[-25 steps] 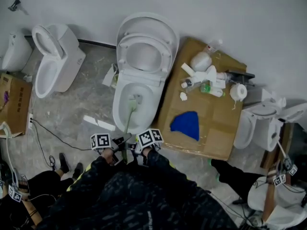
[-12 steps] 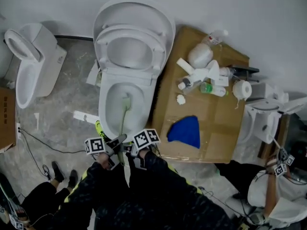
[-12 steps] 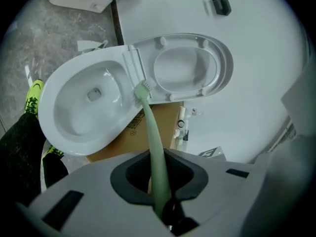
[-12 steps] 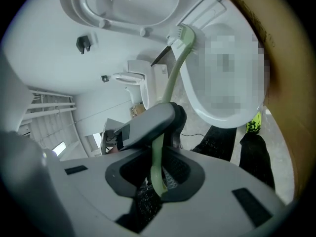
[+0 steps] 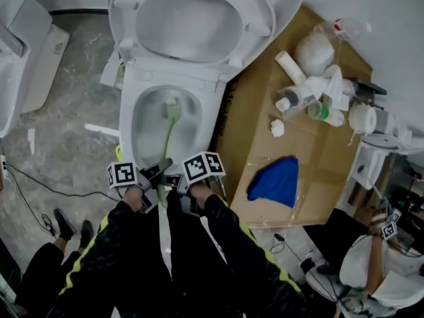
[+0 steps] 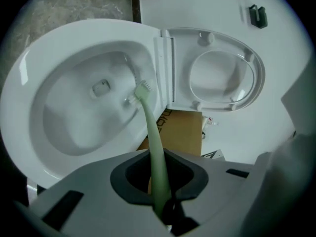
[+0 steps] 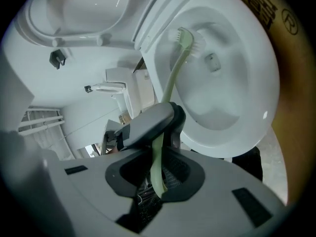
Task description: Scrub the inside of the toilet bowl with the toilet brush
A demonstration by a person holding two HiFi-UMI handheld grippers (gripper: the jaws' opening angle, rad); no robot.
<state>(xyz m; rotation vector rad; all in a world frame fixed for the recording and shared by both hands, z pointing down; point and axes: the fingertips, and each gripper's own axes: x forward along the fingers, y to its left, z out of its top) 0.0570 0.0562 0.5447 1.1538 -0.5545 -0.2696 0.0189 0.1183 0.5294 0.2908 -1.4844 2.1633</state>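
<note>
Ahead of both grippers, the toilet bowl is standing open, with its seat and lid tilted up on the far side. The left gripper and the right gripper are sitting close together at the bowl's near rim, and both are clamping the pale green handle of the toilet brush.

Seen in the left gripper view, the left gripper is pinching the handle between its jaws. The toilet brush is rising from them into the toilet bowl. Its bristled head is pressing against the inner wall on the hinge side.

Seen in the right gripper view, the right gripper is squeezing the handle nearer its end. The left gripper is showing just ahead of it, gripping the same handle farther along, and the brush head is lying inside the toilet bowl.

Off to the right of the right gripper, a cardboard sheet is lying beside the bowl. A blue cloth is resting on its near part. White bottles and a roll of paper are clustering at its far end. Well to the left of the left gripper, a second toilet is standing on the grey floor.
</note>
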